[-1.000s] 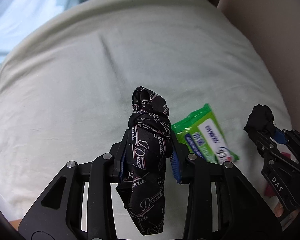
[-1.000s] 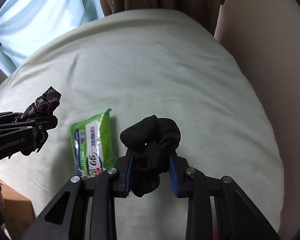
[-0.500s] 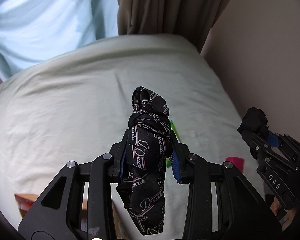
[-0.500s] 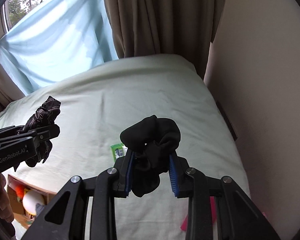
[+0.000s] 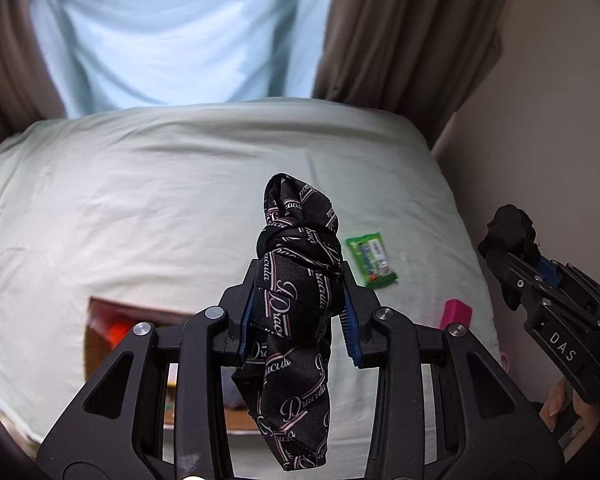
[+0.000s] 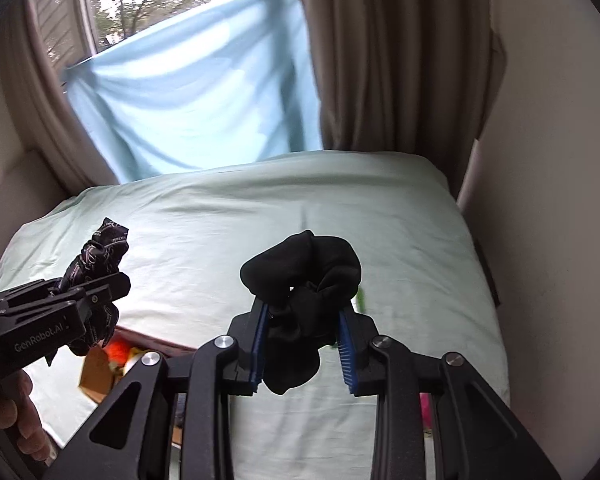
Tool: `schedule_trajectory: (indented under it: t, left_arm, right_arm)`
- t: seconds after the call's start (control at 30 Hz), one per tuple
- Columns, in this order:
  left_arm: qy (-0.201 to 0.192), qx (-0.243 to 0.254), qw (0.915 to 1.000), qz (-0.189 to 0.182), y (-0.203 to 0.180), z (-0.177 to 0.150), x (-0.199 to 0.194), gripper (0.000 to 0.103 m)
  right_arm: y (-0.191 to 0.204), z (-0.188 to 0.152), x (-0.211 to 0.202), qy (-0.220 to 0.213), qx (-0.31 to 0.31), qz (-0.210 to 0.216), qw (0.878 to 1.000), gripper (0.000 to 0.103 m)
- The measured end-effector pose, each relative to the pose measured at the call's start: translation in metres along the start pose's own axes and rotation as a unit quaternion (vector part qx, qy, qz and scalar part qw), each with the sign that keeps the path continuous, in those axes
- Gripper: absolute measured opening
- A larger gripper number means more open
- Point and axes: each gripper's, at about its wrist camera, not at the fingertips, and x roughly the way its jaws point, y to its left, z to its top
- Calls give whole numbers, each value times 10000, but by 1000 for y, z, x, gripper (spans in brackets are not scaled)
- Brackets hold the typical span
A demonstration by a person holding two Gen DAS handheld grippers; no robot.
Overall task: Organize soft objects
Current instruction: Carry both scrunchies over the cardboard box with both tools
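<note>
Item: knotted black cloth printed "Dracula" (image 5: 296, 280), clamped between the blue pads of the left gripper (image 5: 298, 316), held in the air above the bed (image 5: 140, 208). Its lower tail hangs below the fingers; its back side is hidden.

Item: bunched black sock-like bundle (image 6: 304, 280), clamped between the pads of the right gripper (image 6: 303, 344), also aloft over the bed. Exact garment type cannot be made out.

Item: green wipes packet (image 5: 371, 260), lying flat on the sheet to the right of the cloth; in the right wrist view only a green sliver shows beside the bundle.

Item: open cardboard box (image 5: 100, 332), at the bed's near edge, largely hidden behind the left gripper frame. Orange and white contents are blurred, not identifiable.

Item: pink object (image 5: 455, 314), on the near right of the sheet, partly cut off by the gripper.

Surroundings: the pale green sheet lies bare toward the far end; brown curtain (image 6: 400, 60) and light blue hanging cloth (image 6: 196, 92) bound the far edge, a wall (image 6: 548, 200) the right side.
</note>
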Motion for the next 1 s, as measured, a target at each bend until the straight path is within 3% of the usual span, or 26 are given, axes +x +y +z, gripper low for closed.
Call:
schedule_trajectory:
  t: [0.23, 0.4, 0.67, 1.0]
  left_arm:
    - [143, -260, 9992, 262, 78, -38, -26, 32]
    - [493, -303, 9980, 234, 137, -67, -30, 32]
    - [827, -179, 9963, 151, 211, -97, -3, 32]
    - [1257, 340, 9915, -4, 256, -118, 43, 32]
  right_arm:
    - [79, -19, -8, 182, -203, 289, 9992, 28]
    - [130, -46, 15, 625, -216, 319, 9973, 28]
    - [186, -78, 63, 1231, 154, 225, 9920, 28]
    - [226, -103, 136, 2067, 471, 117, 9772, 28]
